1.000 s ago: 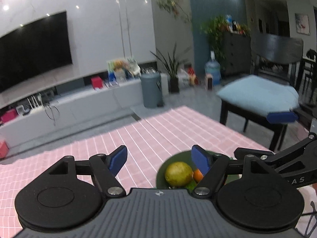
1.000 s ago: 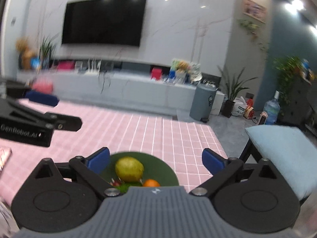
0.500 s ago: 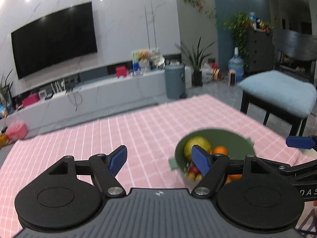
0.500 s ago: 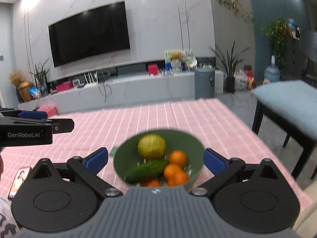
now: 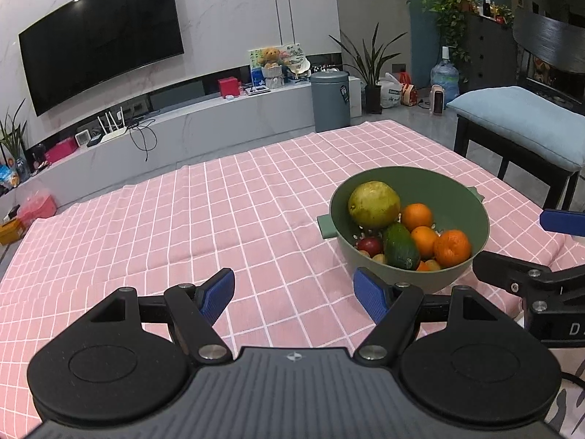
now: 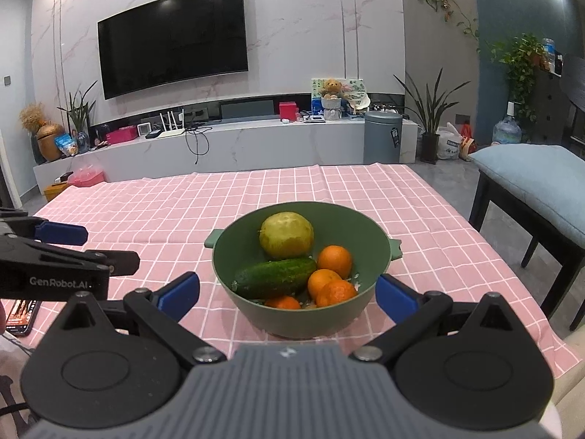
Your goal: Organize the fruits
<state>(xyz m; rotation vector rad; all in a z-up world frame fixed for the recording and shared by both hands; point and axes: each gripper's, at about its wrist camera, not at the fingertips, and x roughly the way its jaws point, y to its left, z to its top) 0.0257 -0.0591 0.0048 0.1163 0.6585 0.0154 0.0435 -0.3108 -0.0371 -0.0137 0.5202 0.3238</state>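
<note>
Nothing looks sorted yet: the fruit sits piled in the green bowl on the counter. The left gripper and right gripper both hover with fingers released, holding nothing.

Readable text: one brand mark and one cut-off letter

In the right wrist view, white letters "GenRobot.AI" stand on the black side of the left tool. In the left wrist view, the black body of the right tool bears a white "D", the rest cut off by the frame edge. Other labels are too small to read.
</note>
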